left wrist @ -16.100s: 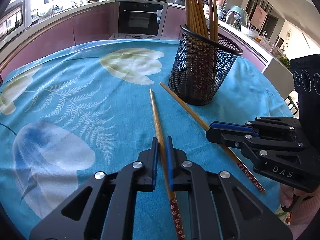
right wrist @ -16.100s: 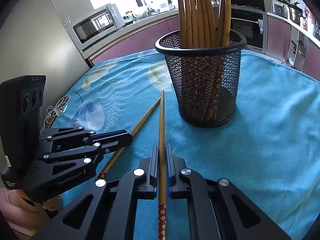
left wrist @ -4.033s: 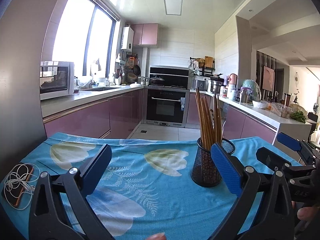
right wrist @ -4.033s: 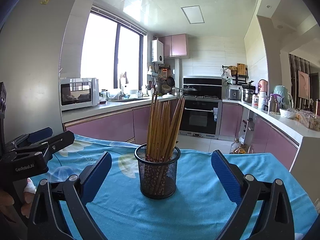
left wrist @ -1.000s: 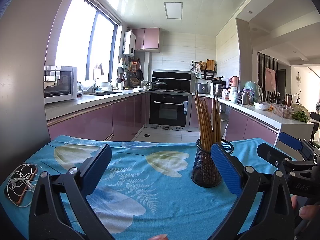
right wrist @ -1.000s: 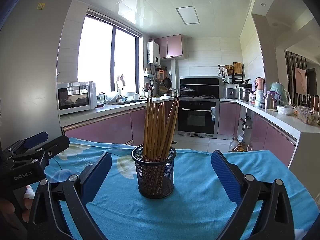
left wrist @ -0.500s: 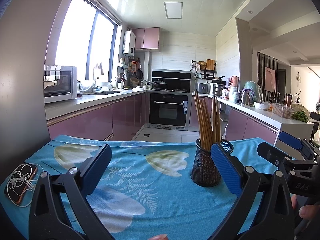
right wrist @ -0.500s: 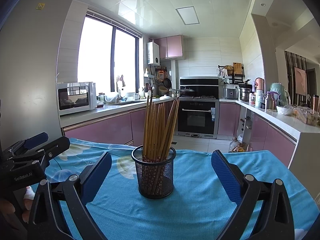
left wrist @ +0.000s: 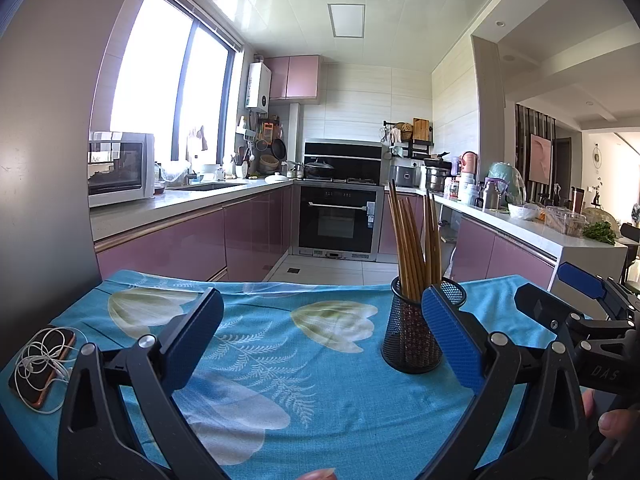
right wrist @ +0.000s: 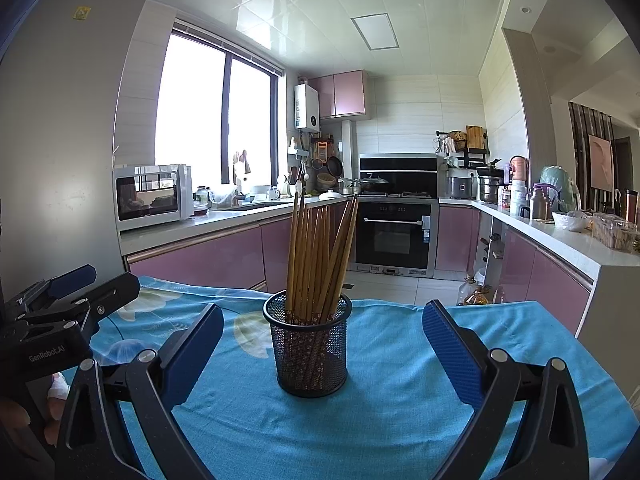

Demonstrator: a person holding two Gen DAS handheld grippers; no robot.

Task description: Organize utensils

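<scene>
Left wrist view: the left tool (left wrist: 320, 340) stands with its blue pads spread wide and nothing between them, raised level above the bench (left wrist: 256, 364) and its blue floral cloth. Sixteen seconds ago this tool was closed around a chopstick lying flat on the cloth; now no chopstick lies loose there. Just past the right pad stands the black mesh holder (left wrist: 412, 336), with the chopsticks (left wrist: 412, 240) upright in it, tips fanning upward. To the right of the holder the right tool (left wrist: 568, 308) reaches in from the frame edge, a fingertip showing beneath it. Far left of the holder, at the bench's edge, a phone wrapped in white earphone cord (left wrist: 40, 364) rests on the cloth.

Right wrist view: the right tool (right wrist: 320, 344) is likewise wide apart and empty, whereas earlier it gripped a second chopstick. The holder (right wrist: 308, 352) sits centred between its pads but further off, untouched. Left of the holder the left tool (right wrist: 72, 292) shows side-on. Since a second ago nothing around the holder has visibly shifted.
</scene>
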